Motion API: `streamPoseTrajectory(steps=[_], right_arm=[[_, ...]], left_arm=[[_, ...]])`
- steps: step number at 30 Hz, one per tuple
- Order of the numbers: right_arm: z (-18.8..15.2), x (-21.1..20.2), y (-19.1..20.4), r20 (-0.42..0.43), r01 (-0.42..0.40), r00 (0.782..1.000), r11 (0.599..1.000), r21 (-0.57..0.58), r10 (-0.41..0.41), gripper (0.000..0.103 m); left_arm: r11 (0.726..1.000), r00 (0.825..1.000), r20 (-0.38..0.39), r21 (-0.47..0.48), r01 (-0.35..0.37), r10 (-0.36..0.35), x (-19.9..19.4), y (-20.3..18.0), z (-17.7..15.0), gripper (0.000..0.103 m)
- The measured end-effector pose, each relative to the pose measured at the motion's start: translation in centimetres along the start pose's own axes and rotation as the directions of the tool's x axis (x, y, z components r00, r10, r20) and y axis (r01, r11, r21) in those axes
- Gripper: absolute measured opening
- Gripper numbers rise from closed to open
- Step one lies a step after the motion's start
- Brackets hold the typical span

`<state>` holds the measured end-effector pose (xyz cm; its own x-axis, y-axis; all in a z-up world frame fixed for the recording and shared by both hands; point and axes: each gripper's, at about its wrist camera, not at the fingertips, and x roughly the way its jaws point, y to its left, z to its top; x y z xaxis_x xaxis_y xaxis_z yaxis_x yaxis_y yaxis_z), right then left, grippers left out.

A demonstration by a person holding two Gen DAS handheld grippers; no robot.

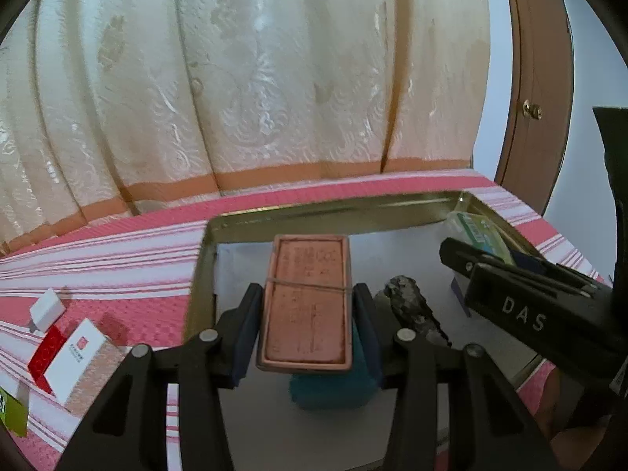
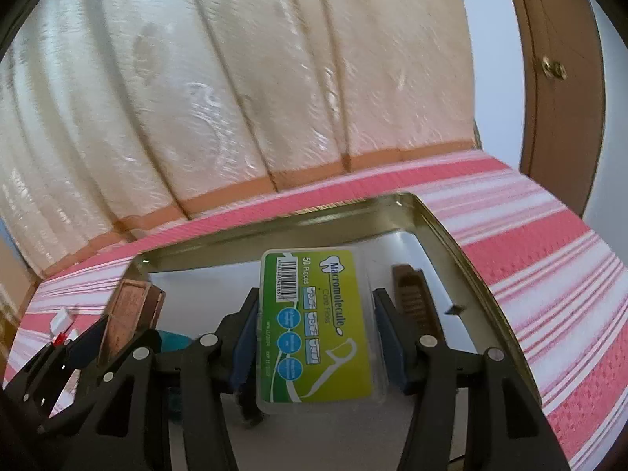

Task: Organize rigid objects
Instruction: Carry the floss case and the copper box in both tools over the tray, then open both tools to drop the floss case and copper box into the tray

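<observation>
Boxes lie loose at the far left: a small white box [image 1: 47,306] and a red-and-white box [image 1: 66,357] rest on the pink striped cloth [image 1: 117,243], outside the tin, presumably because they have not yet been sorted.

Next to the right comes the gold tin tray [image 1: 204,267], whose raised rim keeps gathered things together. Over its left part the left gripper [image 1: 308,306] hangs with its fingers closed narrowly on the long sides of the copper block [image 1: 308,298], a rubber band around its middle. Gripping it across the narrow width leaves the far end free, so the block can be set down flat without the fingers fouling the tray floor. A teal object [image 1: 333,388] sits under it, though the block hides most of it and I cannot tell whether the two touch.

Just right of that, a dark rough lump [image 1: 412,310] lies on the tray floor, already placed.

Further right, the right gripper [image 2: 316,325] clamps the green floss pick box [image 2: 314,325] by its long edges, above the tray's right part. Beside it a brown comb [image 2: 416,302] lies along the right rim, so the open floor between comb and block looks like the likely spot for the box.
</observation>
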<state>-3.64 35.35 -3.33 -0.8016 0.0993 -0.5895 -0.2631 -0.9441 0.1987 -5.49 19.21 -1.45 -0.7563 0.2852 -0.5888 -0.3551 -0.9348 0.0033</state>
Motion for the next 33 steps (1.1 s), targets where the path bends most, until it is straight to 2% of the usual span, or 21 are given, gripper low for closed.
streamPoseTrajectory(steps=[3, 11, 12, 15, 18, 20, 21, 23, 25, 28, 31, 33], right_arm=[[0.0, 0.7, -0.6, -0.035, 0.016, 0.999, 1.000, 0.020, -0.015, 0.058], [-0.3, 0.9, 0.2, -0.029, 0.062, 0.998, 0.997, -0.036, -0.063, 0.058], [-0.3, 0.9, 0.3, -0.030, 0.064, 0.997, 0.997, -0.041, -0.065, 0.058], [-0.3, 1.0, 0.5, -0.034, 0.068, 0.997, 0.996, -0.050, -0.069, 0.058], [-0.2, 1.2, 0.6, -0.046, 0.051, 0.998, 0.998, -0.049, -0.053, 0.068], [-0.2, 1.0, 0.5, -0.035, 0.044, 0.998, 0.999, -0.030, -0.045, 0.083], [-0.2, 0.8, 0.2, -0.024, 0.016, 1.000, 1.000, -0.003, -0.016, 0.085], [-0.1, 0.2, 0.0, 0.003, 0.002, 1.000, 1.000, 0.025, -0.002, 0.085], [0.2, -0.4, -0.2, 0.038, 0.001, 0.999, 0.999, 0.045, -0.003, 0.085], [0.3, -1.0, -0.8, 0.083, -0.005, 0.997, 0.997, 0.082, -0.002, 0.085], [0.4, -1.7, -1.5, 0.126, -0.006, 0.992, 0.993, 0.116, -0.008, 0.085], [0.5, -2.8, -2.3, 0.188, 0.002, 0.982, 0.988, 0.154, -0.031, 0.085]], left_arm=[[1.000, 0.999, -0.036, 0.024, 0.010, -0.009, 0.7, -0.7, 0.0, 0.046], [0.996, 0.996, -0.086, 0.085, -0.007, 0.014, 1.8, -2.2, 0.1, 0.046], [0.995, 0.996, -0.087, 0.096, -0.017, 0.025, 1.9, -2.4, 0.1, 0.047], [0.988, 0.994, -0.097, 0.153, -0.034, 0.050, 2.3, -3.5, 0.0, 0.060], [0.985, 0.993, -0.100, 0.166, -0.042, 0.059, 2.4, -3.7, 0.0, 0.065], [0.986, 0.994, -0.095, 0.162, -0.034, 0.050, 2.3, -3.6, 0.0, 0.074], [0.986, 0.995, -0.087, 0.161, -0.031, 0.045, 2.1, -3.5, 0.0, 0.077], [0.988, 0.997, -0.061, 0.153, -0.025, 0.035, 1.6, -3.4, 0.1, 0.090], [0.993, 1.000, 0.007, 0.114, -0.009, 0.008, 0.4, -2.8, 0.2, 0.101], [0.997, 0.993, 0.112, 0.068, 0.026, -0.034, -1.4, -2.1, 0.2, 0.103], [0.998, 0.982, 0.187, 0.057, -0.003, -0.007, -2.8, -1.6, 0.2, 0.103], [0.999, 0.974, 0.228, 0.030, -0.012, 0.004, -3.7, -0.8, 0.4, 0.103]])
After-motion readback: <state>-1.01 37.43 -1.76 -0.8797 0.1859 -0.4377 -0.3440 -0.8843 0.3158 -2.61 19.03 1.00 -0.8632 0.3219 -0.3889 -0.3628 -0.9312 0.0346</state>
